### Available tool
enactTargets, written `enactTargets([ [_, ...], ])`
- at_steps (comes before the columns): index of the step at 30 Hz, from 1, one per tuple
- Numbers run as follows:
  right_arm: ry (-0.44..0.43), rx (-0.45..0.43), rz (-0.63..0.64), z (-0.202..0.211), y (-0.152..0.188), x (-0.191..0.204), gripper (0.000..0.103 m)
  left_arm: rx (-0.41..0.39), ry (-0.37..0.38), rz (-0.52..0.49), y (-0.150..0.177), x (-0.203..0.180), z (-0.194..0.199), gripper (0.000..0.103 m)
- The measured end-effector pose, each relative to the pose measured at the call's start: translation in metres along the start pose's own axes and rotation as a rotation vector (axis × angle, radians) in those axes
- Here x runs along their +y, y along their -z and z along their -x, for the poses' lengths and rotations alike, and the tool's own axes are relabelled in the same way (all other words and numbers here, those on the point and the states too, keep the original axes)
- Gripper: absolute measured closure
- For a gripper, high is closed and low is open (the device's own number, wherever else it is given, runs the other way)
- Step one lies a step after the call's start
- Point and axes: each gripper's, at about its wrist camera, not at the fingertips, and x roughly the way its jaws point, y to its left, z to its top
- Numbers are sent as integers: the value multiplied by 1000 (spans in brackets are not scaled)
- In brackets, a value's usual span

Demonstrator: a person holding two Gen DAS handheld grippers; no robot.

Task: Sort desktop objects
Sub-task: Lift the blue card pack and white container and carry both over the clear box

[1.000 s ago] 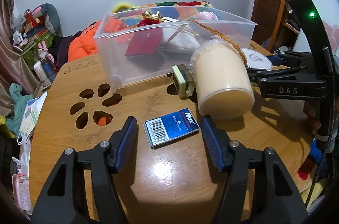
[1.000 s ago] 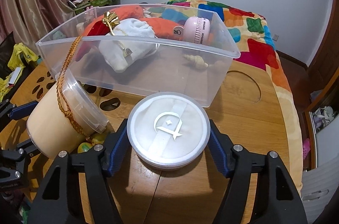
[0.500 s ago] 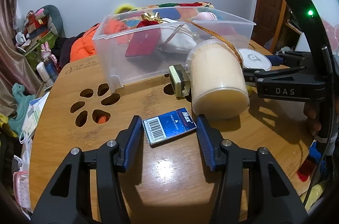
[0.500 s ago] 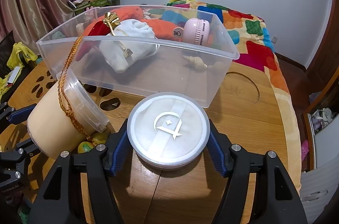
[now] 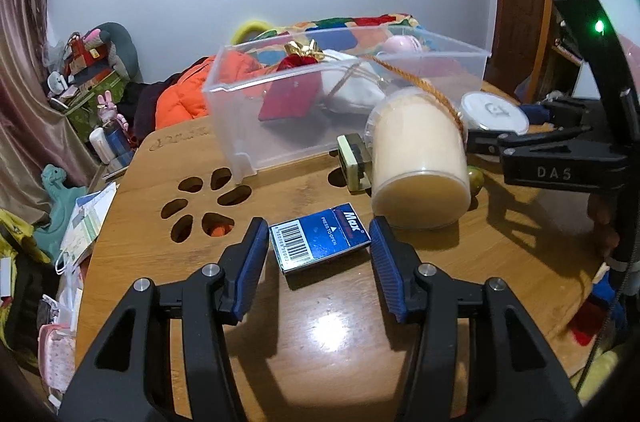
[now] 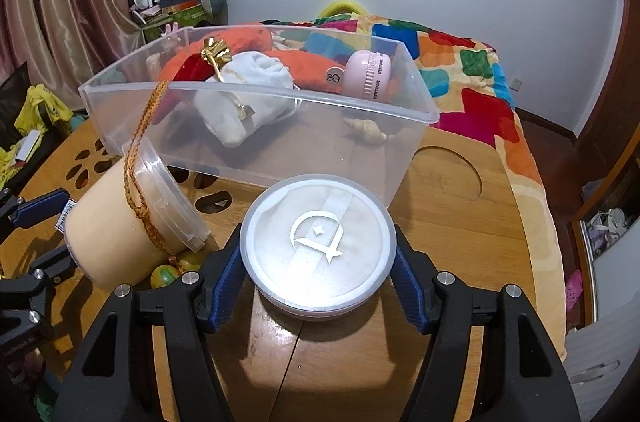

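A blue Max box [image 5: 318,240] lies flat on the wooden table. My left gripper [image 5: 318,246] is open with a finger on each side of the box, small gaps showing. My right gripper [image 6: 318,270] is shut on a round white tin [image 6: 318,242] with a silver emblem; the tin also shows in the left wrist view [image 5: 494,112]. A clear plastic bin [image 6: 256,94] behind it holds a white pouch [image 6: 244,98], a red pouch, a pink fan [image 6: 370,74] and a shell [image 6: 366,130].
A cream tub [image 5: 418,158] with a gold cord lies on its side between the grippers, also seen in the right wrist view [image 6: 120,226]. A small green-beige block [image 5: 354,162] and a yellow-green ball [image 6: 164,274] lie beside it. Paw-shaped holes [image 5: 200,200] cut the table.
My left gripper's fingers have narrowed around the blue box. My right gripper's fingers have closed onto the round tin.
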Motion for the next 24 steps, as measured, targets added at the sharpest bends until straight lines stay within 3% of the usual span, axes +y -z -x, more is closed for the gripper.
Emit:
enactTargets([
  [8, -6, -15, -7, 10, 3, 2, 41, -3, 27, 32, -2, 13, 9, 51],
  [20, -5, -77, 24, 37, -7, 14, 41, -75, 65, 56, -27, 20, 26, 51],
  [24, -76, -92, 9, 47, -13, 11, 41, -93, 101, 50, -37, 21, 29, 51],
])
